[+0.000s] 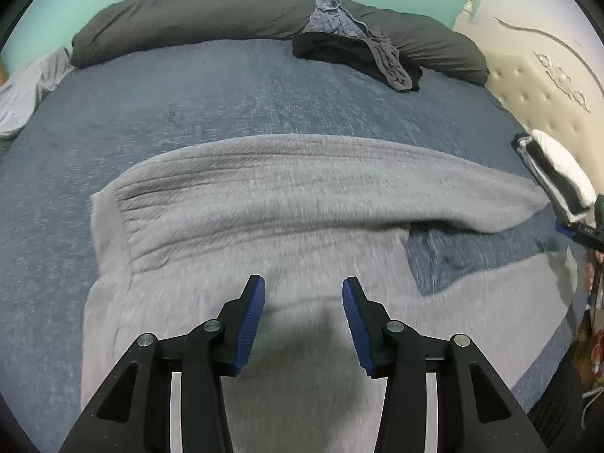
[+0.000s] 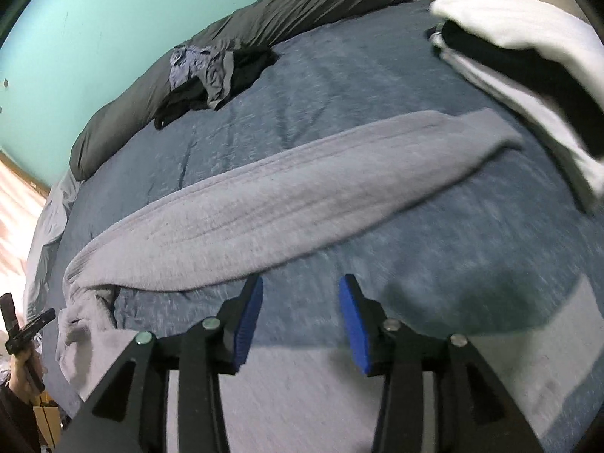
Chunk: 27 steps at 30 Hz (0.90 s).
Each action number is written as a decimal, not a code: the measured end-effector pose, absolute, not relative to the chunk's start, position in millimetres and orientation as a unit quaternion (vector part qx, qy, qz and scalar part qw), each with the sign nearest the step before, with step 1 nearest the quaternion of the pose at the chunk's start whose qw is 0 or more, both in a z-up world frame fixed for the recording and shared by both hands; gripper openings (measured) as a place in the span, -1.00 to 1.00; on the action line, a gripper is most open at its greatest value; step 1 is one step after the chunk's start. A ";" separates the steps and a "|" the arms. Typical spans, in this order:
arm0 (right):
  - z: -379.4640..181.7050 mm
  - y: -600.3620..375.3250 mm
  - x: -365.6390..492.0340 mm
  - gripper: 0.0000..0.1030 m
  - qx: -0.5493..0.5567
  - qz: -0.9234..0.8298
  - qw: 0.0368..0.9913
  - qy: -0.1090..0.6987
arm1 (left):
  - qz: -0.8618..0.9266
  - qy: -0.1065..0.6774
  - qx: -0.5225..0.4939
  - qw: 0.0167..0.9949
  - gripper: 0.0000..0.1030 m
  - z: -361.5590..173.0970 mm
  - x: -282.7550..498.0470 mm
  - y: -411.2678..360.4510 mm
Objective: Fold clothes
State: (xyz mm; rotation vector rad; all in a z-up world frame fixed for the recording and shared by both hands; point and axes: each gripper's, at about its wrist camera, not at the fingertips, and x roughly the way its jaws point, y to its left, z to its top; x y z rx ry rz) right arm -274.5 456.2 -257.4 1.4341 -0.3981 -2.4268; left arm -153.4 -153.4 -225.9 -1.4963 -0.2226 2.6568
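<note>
Left gripper (image 1: 304, 298): jaws apart, nothing between them; held low over the grey garment (image 1: 264, 204), aimed up the frame.
Right gripper (image 2: 301, 296): jaws apart, empty — over the bed (image 2: 339, 87), its left finger just below the garment's edge.
Garment: frame centre in both views; one long part lies across the bed, ribbed along its upper edge, folded over the rest.
Folded stack (image 2: 528, 60): black and white, upper right.
Loose clothes (image 2: 211, 71): dark heap, upper left, against the pillow (image 2: 302, 3).
</note>
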 end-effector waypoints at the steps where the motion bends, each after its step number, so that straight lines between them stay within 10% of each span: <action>1: -260.2 448.2 -278.7 -0.16 0.503 -0.840 0.153 -0.136 | 0.867 -0.076 -0.490 0.044 -0.08 -227.7 -158.5 -153.9; 27: -320.7 347.6 -348.6 -0.01 0.578 -0.786 0.193 -0.103 | 0.850 -0.031 -0.519 0.085 0.03 -288.7 -224.5 -110.6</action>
